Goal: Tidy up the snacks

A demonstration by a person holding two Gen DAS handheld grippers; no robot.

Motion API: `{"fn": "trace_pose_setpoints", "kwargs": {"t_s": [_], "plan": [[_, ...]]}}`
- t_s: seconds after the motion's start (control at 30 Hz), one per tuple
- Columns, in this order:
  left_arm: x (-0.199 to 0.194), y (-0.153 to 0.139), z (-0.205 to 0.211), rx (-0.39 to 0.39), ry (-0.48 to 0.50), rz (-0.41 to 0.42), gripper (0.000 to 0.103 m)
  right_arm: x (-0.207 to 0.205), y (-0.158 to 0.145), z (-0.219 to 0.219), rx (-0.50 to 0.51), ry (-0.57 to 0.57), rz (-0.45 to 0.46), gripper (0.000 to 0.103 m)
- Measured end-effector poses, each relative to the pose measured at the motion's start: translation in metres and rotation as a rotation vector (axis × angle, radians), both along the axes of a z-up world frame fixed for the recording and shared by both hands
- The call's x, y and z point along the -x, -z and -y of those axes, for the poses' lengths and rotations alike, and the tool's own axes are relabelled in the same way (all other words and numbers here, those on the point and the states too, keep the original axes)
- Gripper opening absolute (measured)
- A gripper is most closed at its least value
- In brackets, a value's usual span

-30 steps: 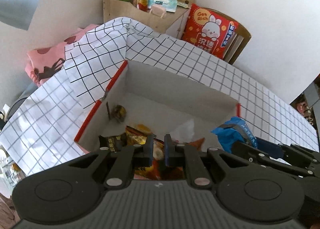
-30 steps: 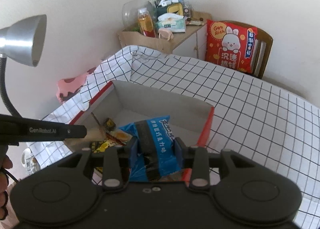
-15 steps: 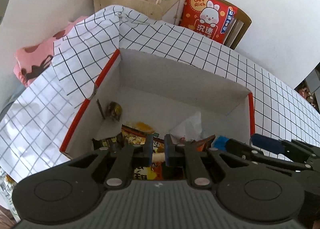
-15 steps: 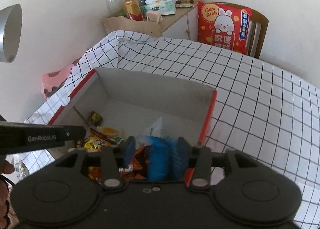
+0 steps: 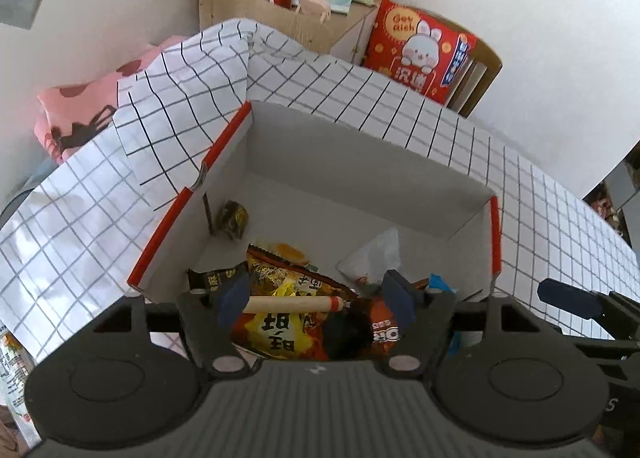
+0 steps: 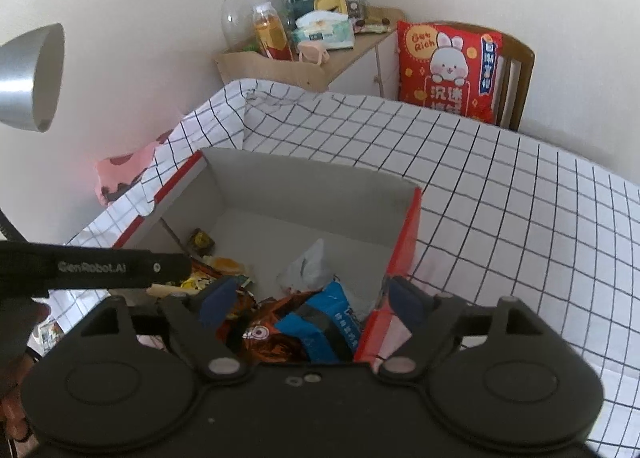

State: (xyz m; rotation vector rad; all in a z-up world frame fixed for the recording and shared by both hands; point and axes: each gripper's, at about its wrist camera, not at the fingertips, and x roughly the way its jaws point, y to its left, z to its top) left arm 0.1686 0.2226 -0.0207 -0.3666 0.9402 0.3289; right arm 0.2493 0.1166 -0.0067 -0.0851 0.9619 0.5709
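Lying loose in the red-edged box (image 5: 404,177), the tan stick snack (image 5: 294,304) sits between the left gripper (image 5: 316,300) jaws, which are opening, ungripped. The blue packet (image 6: 324,322) lies below the right gripper (image 6: 312,300), jaws likewise opening. Both grippers tilt steeply downward over the box.

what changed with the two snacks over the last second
The right hand-held gripper let go of the blue snack packet, which dropped onto the pile in the grey cardboard box with red edges; its jaws are opening with nothing pressed between them. The left hand-held gripper released the tan sausage stick, which lies on the yellow and orange bag; its jaws are opening too. The box and checked tablecloth stayed put.
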Motion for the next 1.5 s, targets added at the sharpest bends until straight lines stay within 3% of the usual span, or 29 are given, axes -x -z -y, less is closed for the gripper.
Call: {"fn": "trace_pose_setpoints", "kwargs": {"t_s": [0.27,0.3,0.53,0.63,1.03,1.5], "plan": [[0.023,-0.018,0.02,-0.033,0.013,0.061,0.084,0.022,-0.019,0.027,-0.058,-0.002,0.032,0.095],[0.027,-0.02,0.023,-0.039,0.012,0.065,0.085,0.026,-0.021,0.031,-0.07,-0.004,0.034,0.102],[0.051,-0.032,0.049,-0.08,0.02,0.1,0.094,0.05,-0.034,0.064,-0.125,0.006,0.03,0.103],[0.059,-0.037,0.06,-0.091,0.034,0.112,0.103,0.059,-0.038,0.074,-0.109,0.021,0.053,0.103],[0.081,-0.048,0.097,-0.119,0.095,0.128,0.103,0.075,-0.048,0.104,-0.108,0.065,0.09,0.103],[0.088,-0.051,0.11,-0.13,0.085,0.15,0.103,0.077,-0.05,0.115,-0.129,0.076,0.085,0.103]]}}
